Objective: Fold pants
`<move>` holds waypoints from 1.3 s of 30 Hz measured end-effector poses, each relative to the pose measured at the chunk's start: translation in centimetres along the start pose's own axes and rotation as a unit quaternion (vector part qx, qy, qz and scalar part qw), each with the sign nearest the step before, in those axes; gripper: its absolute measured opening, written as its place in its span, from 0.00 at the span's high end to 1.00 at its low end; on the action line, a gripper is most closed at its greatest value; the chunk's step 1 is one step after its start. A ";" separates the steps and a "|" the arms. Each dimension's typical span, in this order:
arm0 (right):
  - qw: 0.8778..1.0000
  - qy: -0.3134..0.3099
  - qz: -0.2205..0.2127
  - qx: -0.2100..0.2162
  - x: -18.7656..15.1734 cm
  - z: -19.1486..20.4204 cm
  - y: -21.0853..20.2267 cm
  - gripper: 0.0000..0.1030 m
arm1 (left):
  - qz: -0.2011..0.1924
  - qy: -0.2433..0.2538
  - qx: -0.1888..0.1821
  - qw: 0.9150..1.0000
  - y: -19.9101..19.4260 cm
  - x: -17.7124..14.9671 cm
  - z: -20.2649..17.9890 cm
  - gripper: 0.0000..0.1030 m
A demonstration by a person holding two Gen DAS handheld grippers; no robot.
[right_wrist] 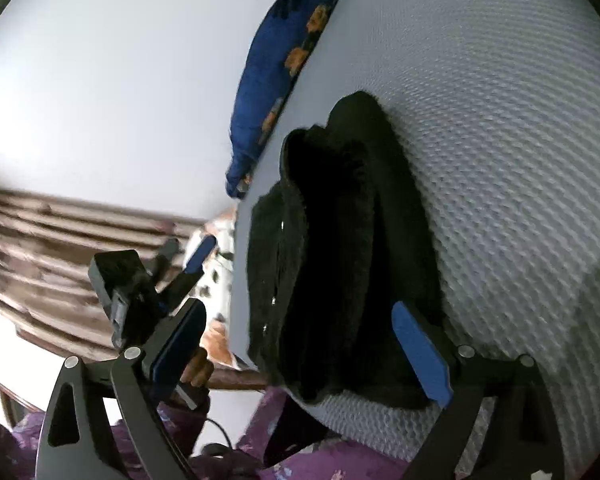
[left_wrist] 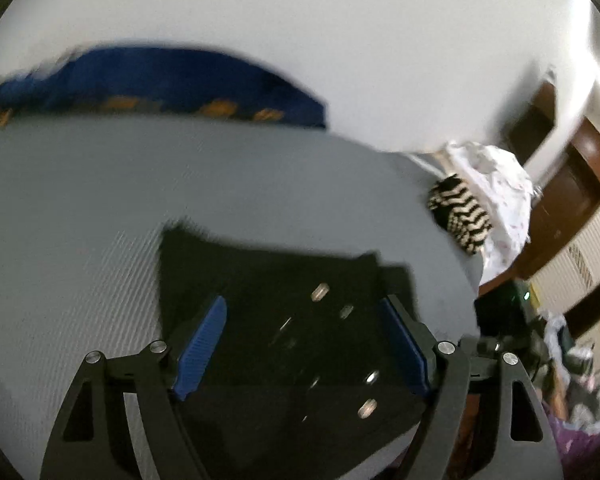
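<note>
While both tools (left_wrist: pixel 302 344) (right_wrist: pixel 300 344) gape, fuzzy black pants (right_wrist: pixel 324 248) lie bunched on waffle-textured bedding (right_wrist: pixel 500 140).

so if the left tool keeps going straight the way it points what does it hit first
Most likely the black pants, lying on the grey mattress right ahead between the open fingers of the left tool. Depth is blurred, so the gap is unclear.

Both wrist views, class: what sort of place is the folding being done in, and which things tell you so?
Probably a bedroom. The black pants lie on a grey textured mattress, a blue floral pillow sits along its far edge, and brown curtains hang nearby.
</note>
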State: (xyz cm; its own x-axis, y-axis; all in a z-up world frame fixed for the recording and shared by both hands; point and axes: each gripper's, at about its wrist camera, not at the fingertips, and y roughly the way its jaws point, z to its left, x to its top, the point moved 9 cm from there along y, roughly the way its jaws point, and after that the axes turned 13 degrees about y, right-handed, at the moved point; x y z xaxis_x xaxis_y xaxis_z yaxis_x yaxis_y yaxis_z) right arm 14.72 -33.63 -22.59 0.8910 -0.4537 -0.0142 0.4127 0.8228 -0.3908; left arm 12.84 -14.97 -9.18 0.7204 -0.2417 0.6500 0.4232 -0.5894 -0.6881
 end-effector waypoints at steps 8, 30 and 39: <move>0.991 -0.070 -0.017 -0.113 0.6 1.7 1.5 0.86 | -0.005 0.008 0.045 0.999 -0.9 -3.6 2.5 0.24; 0.962 -0.101 -0.195 -0.164 3.4 1.6 -6.8 0.60 | -0.006 0.133 0.140 0.981 -0.1 -3.5 1.2 0.11; 0.922 -0.155 -0.141 -0.326 5.2 0.5 1.5 0.41 | -0.005 0.153 0.247 0.957 -1.0 -3.1 2.4 0.09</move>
State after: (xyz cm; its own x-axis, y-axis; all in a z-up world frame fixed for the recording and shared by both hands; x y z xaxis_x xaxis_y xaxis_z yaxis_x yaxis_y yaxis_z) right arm 20.04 -34.53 -22.76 0.8191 -0.4142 0.3968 0.5246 0.2611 -0.8104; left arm 11.50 -11.80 -11.32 0.5531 -0.4965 0.6690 0.6910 -0.1751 -0.7013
